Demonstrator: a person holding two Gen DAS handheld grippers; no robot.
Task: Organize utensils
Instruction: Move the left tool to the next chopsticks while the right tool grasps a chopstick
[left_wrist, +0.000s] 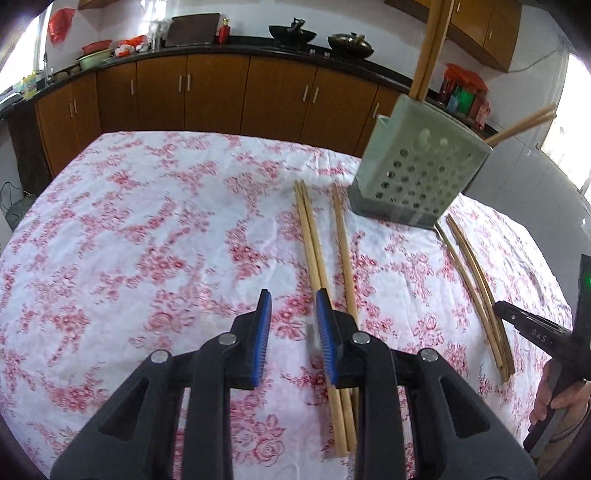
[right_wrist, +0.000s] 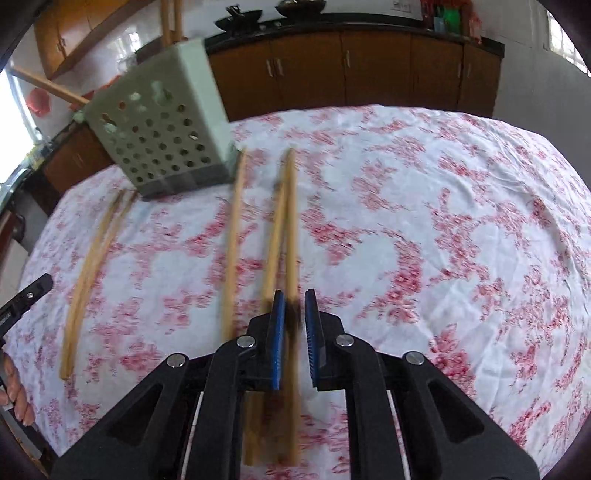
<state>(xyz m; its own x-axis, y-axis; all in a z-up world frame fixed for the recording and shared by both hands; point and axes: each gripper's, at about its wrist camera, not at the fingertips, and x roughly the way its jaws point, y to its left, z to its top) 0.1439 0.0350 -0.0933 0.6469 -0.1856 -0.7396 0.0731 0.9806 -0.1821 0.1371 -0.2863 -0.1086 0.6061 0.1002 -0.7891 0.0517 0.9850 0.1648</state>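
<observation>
tabletop: flowered cloth | holder: far side, some chopsticks already in | chopsticks: flat, pointing at holder | right gripper: clenched on chopstick; lift level, keep squeeze | left gripper: released, empty; centre over a pair first

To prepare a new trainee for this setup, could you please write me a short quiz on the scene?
1. True or false: the holder already has chopsticks in it.
2. What runs between the fingers of the right gripper?
3. The fingers of the left gripper are: A) shut on a spoon; B) open with nothing between them; C) inside the holder.

Key: 1 true. 2 a chopstick. 3 B.
</observation>
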